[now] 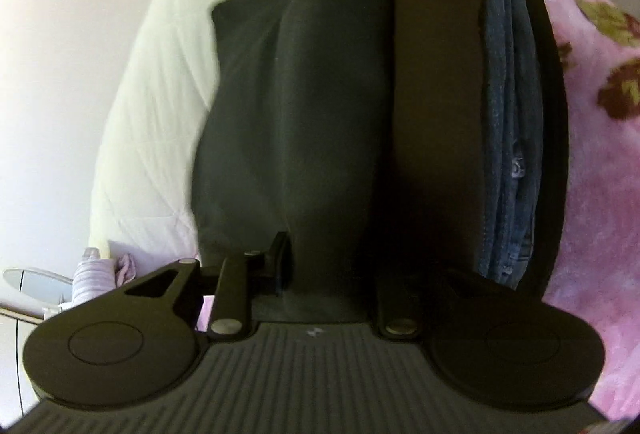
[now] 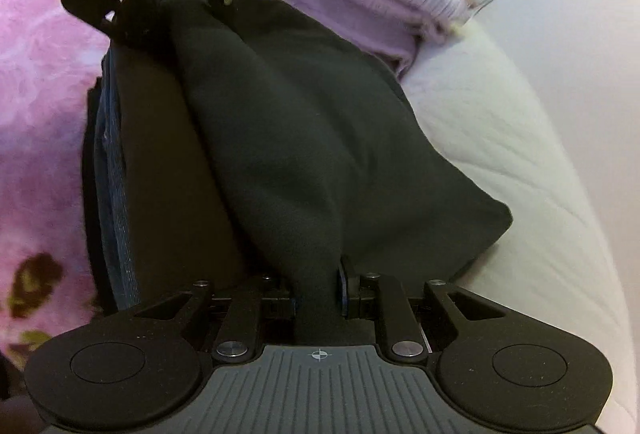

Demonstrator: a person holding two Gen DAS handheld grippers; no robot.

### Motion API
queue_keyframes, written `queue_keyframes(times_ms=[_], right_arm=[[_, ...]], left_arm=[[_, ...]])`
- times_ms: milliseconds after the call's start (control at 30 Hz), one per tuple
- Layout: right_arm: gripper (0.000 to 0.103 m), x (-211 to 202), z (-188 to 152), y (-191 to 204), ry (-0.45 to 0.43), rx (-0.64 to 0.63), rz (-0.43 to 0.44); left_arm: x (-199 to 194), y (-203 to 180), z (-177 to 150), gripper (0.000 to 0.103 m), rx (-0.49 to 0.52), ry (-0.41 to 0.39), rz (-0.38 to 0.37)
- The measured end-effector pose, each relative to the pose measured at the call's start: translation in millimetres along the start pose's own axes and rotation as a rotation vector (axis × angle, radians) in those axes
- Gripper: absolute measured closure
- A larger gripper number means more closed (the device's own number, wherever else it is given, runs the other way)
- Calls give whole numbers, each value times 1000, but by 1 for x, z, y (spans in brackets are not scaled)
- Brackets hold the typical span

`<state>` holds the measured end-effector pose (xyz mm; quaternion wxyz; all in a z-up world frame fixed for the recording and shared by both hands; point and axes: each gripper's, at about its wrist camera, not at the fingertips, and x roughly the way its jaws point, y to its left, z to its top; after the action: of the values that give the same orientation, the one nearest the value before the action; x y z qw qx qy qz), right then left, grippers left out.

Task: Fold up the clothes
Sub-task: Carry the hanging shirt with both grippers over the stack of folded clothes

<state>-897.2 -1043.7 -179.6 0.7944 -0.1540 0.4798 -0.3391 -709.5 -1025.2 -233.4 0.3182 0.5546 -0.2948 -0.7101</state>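
White quilted bedding with a stack of folded clothes on it.
Both grippers, left and right, pinch a dark garment just beside the stack; its folding looks unfinished.

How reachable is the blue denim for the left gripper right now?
Probably not: the left gripper is shut on the black garment, and the blue denim sits sandwiched between dark folded pieces with only its edge showing.

Left gripper pinches black garment beside folded jeans.
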Motion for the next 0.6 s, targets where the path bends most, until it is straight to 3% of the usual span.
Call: queue_keyframes(times_ms=[233,367,400,533,600], right_arm=[[86,-18,0,12,46,-65,-68],[87,-8,-1,14,86,-92,-51],[92,-4,0,12,100,-85,-39],[94,-31,8,-4,74,-67,-107],[94,-54,9,-7,62,-29,-146]], left_arm=[[-10,7,-9,79,50,-14,-15],[-4,14,-12,86,19,-8,-41],[-3,17,-12,88,21,-8,-41],[-19,39,-10,89,-8,-54,62],[-28,36,-14,89,-13,-76,70]])
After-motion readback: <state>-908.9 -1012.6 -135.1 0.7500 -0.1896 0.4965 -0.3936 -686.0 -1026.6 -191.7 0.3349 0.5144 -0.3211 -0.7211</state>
